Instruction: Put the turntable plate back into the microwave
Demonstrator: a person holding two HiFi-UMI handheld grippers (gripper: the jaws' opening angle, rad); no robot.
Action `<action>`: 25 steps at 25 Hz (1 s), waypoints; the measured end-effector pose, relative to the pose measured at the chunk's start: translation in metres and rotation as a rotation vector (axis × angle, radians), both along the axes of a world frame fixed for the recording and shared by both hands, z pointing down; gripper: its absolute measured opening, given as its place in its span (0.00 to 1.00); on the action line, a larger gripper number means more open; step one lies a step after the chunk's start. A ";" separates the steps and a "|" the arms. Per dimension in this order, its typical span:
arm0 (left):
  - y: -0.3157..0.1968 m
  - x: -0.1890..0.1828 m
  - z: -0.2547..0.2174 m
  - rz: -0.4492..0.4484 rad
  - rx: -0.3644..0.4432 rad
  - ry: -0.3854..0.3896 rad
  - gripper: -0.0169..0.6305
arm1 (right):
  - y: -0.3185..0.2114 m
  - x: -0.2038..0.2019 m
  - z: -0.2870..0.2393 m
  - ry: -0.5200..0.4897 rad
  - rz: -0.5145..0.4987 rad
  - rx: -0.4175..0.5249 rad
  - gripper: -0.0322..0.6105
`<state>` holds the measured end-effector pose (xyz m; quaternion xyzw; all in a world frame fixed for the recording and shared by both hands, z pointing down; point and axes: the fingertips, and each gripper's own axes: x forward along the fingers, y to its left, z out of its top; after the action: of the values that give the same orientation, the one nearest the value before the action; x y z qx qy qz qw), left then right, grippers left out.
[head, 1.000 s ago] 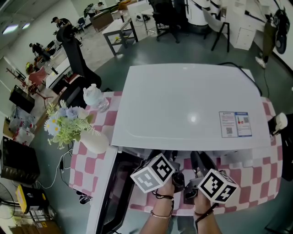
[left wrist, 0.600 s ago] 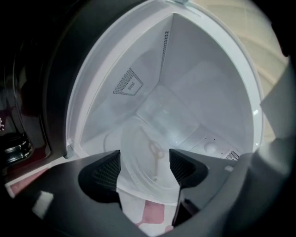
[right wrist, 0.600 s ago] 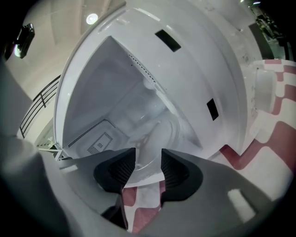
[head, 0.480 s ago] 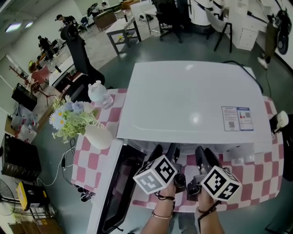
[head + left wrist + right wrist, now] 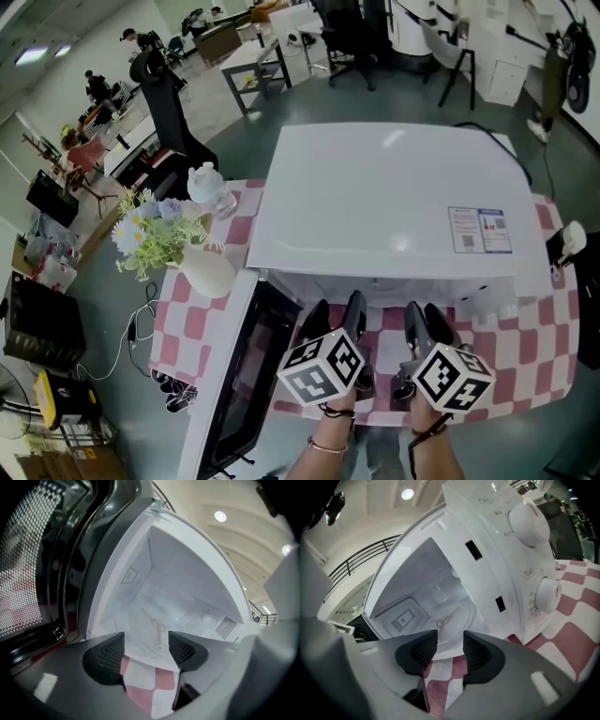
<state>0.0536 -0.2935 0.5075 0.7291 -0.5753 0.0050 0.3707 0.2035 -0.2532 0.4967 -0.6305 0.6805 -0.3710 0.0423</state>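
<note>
The white microwave (image 5: pixel 394 197) stands on a pink checked cloth, with its door (image 5: pixel 244 375) swung open to the left. The clear glass turntable plate (image 5: pixel 452 613) lies flat on the cavity floor; it also shows faintly as the plate (image 5: pixel 157 625) in the left gripper view. My left gripper (image 5: pixel 335 311) and right gripper (image 5: pixel 425 317) are side by side just in front of the open cavity, pointing in. The left gripper (image 5: pixel 146 651) has its jaws apart and closing, with nothing between them. The right gripper (image 5: pixel 450 651) is open and empty.
A white vase of flowers (image 5: pixel 202 267) and a glass jug (image 5: pixel 208 192) stand on the checked cloth (image 5: pixel 544 347) left of the microwave. Two control knobs (image 5: pixel 529 524) sit right of the cavity. A small white object (image 5: pixel 567 239) is at the cloth's right edge.
Both grippers have drawn back a little from the cavity mouth, so more of their fingers shows below the microwave's front edge. The open door shows more fully.
</note>
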 end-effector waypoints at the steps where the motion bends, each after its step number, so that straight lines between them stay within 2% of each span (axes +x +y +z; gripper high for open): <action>1: 0.003 0.000 -0.002 0.006 0.007 -0.016 0.47 | 0.003 0.001 -0.002 0.017 -0.006 0.005 0.29; 11: 0.039 -0.004 -0.028 0.041 0.050 -0.105 0.46 | 0.035 0.011 -0.036 0.179 -0.048 0.058 0.29; 15: 0.058 -0.006 -0.051 0.062 0.083 -0.142 0.42 | 0.054 0.014 -0.059 0.227 -0.078 0.093 0.29; 22: 0.093 -0.015 -0.119 0.082 0.180 -0.183 0.27 | 0.087 0.013 -0.127 0.256 -0.113 0.201 0.27; 25: 0.108 -0.022 -0.148 0.078 0.224 -0.196 0.18 | 0.102 0.013 -0.153 0.277 -0.099 0.235 0.22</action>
<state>0.0313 -0.1850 0.3597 0.7838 -0.5769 0.0265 0.2283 0.2162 -0.1509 0.3442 -0.6321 0.7486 -0.2002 0.0031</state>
